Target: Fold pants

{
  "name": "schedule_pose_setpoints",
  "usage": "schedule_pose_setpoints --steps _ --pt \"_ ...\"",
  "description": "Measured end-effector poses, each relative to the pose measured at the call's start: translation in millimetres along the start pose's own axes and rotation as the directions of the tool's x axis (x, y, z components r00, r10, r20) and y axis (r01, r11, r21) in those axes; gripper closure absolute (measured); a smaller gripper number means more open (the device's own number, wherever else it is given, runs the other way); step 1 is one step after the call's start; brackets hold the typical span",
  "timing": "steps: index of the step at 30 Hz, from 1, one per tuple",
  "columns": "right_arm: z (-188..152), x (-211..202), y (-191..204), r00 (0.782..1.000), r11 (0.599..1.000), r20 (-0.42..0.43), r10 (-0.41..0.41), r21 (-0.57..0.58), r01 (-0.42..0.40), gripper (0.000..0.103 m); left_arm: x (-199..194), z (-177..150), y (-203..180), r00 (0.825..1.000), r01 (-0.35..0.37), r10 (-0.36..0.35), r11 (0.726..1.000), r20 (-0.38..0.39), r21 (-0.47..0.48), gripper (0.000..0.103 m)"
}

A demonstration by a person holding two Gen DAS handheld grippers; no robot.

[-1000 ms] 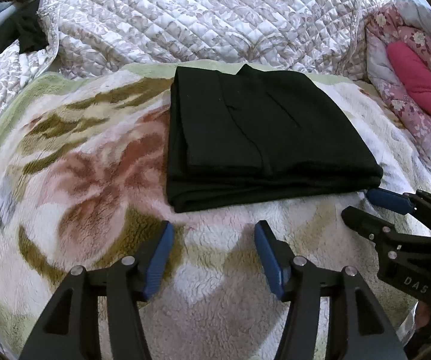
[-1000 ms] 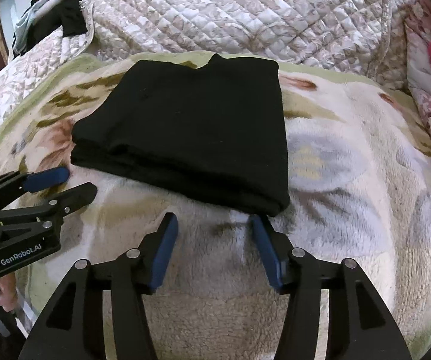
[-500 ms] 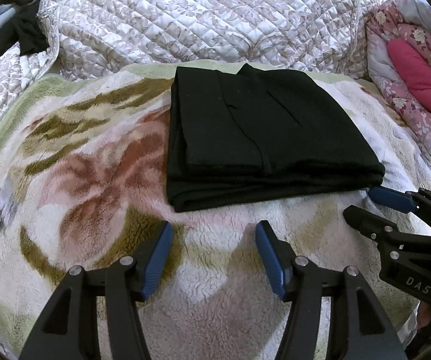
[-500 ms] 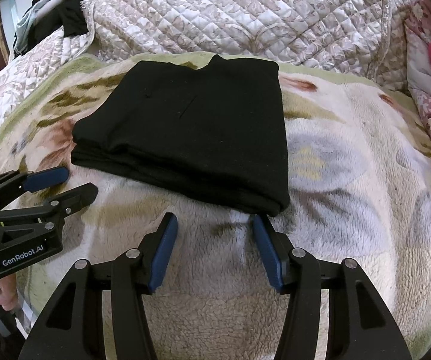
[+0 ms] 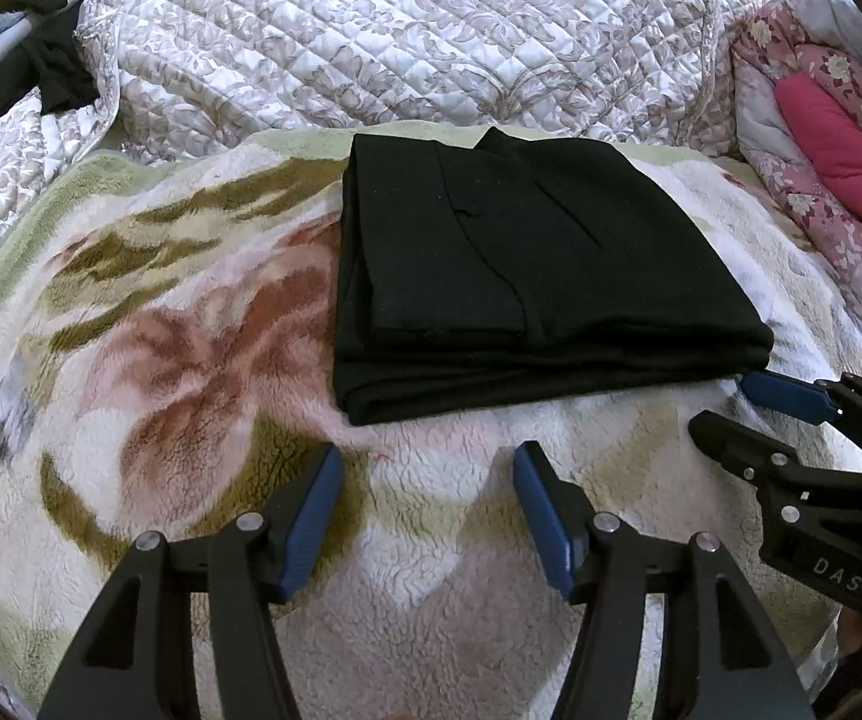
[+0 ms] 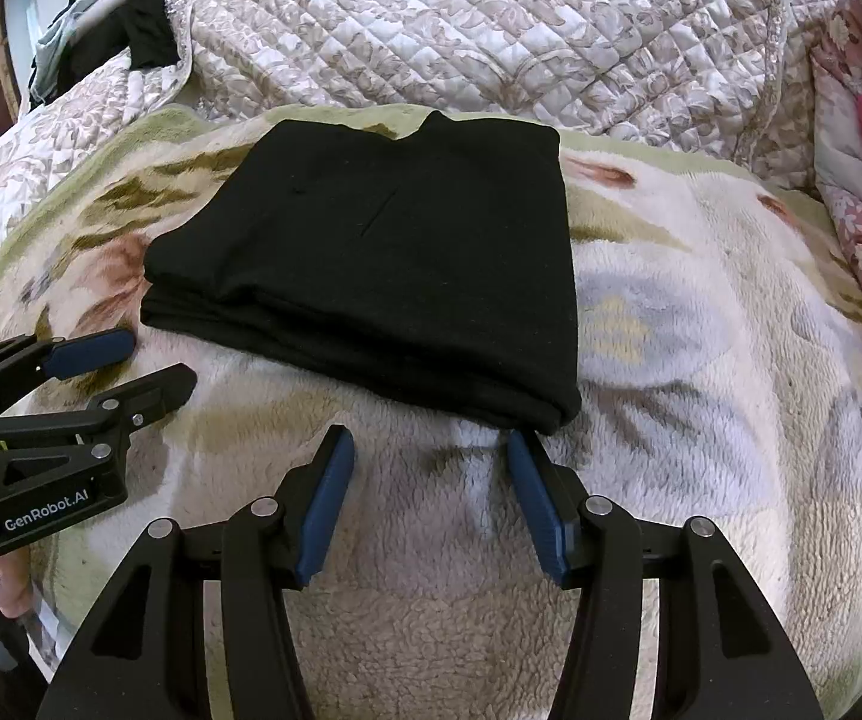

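Note:
The black pants lie folded into a flat rectangle on the fleece floral blanket; they also show in the right wrist view. My left gripper is open and empty, just short of the pants' near edge. My right gripper is open and empty, near the pants' near right corner. Each gripper shows in the other's view: the right gripper at the pants' right corner, the left gripper at the left corner. Neither touches the pants.
A quilted bedspread rises behind the blanket. A pink floral comforter lies at the right. Dark clothes hang at the far left. The blanket's near edge drops off at the lower left.
Almost nothing has moved. Both grippers stay open in front of the folded pants, with only a slight drift.

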State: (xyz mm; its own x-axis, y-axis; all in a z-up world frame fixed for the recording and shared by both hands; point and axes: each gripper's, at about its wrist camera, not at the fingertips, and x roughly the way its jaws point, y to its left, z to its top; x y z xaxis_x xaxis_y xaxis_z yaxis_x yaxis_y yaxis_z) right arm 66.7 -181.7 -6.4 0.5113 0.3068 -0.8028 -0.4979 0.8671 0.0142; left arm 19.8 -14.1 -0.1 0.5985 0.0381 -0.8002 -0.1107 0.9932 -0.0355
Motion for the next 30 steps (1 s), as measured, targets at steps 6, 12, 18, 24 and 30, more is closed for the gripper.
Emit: schedule_pose_setpoints --steps 6,12,18,24,30 --pt "-0.5 -0.3 0.5 1.000 1.000 0.003 -0.003 -0.002 0.003 0.049 -0.2 -0.2 -0.2 1.000 0.001 -0.001 1.000 -0.001 -0.003 0.040" --pt "-0.2 -0.7 0.6 1.000 1.000 0.002 -0.004 -0.006 0.004 0.049 -0.3 -0.3 -0.2 1.000 0.000 0.000 1.000 0.000 -0.002 0.040" --pt "-0.4 -0.6 0.9 1.000 1.000 0.003 -0.005 -0.005 0.005 0.049 -0.4 -0.5 -0.5 1.000 0.000 0.000 1.000 0.000 -0.002 0.040" --pt "0.0 -0.6 0.7 1.000 1.000 0.003 -0.005 -0.006 0.005 0.049 -0.2 -0.7 -0.7 1.000 0.000 0.000 1.000 0.000 -0.002 0.040" --pt "0.1 -0.6 0.7 1.000 1.000 0.003 -0.006 -0.006 0.006 0.049 -0.2 -0.7 -0.6 1.000 0.000 0.000 1.000 0.000 -0.001 0.040"
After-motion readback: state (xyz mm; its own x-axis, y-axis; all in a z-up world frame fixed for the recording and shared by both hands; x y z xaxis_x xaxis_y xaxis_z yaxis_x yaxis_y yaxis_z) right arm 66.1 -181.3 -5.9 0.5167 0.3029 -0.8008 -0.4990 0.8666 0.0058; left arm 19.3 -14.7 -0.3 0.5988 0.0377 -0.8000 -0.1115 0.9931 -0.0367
